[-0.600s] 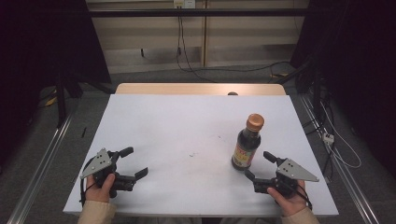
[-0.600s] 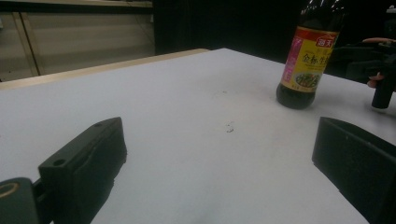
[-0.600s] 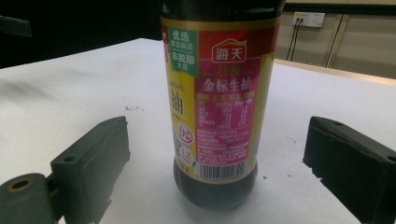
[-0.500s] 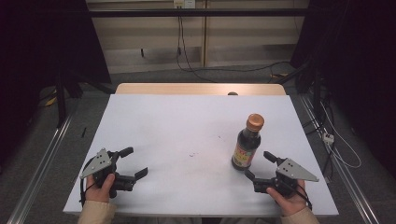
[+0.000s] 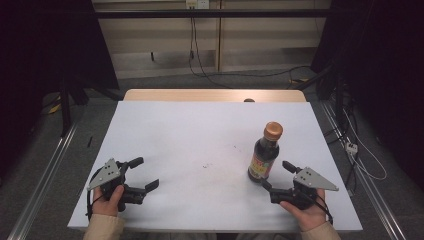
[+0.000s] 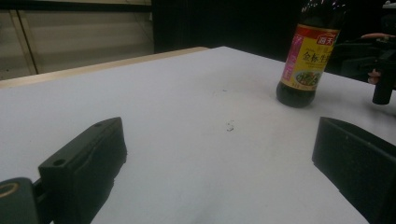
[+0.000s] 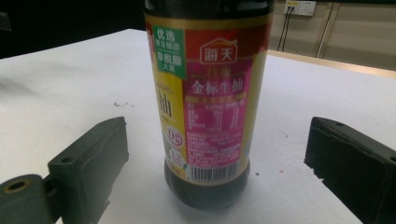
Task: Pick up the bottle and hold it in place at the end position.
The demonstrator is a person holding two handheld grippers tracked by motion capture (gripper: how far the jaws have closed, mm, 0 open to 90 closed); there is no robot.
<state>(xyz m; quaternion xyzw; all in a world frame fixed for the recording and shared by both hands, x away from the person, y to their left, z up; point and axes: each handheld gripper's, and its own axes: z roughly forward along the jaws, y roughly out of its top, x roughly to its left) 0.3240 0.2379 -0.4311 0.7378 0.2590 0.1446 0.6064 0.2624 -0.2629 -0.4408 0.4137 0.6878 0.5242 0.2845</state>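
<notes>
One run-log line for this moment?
left claw: open, empty | right claw: open, facing sauce bottle | bottle: upright, capped, untouched

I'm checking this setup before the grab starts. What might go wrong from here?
1. The sauce bottle is tall on a narrow base; a nudge from one jaw of the open right tool may tip it.
2. Its glossy label could slip in the grip.
3. The left tool rests far off, too distant to steady it.
</notes>
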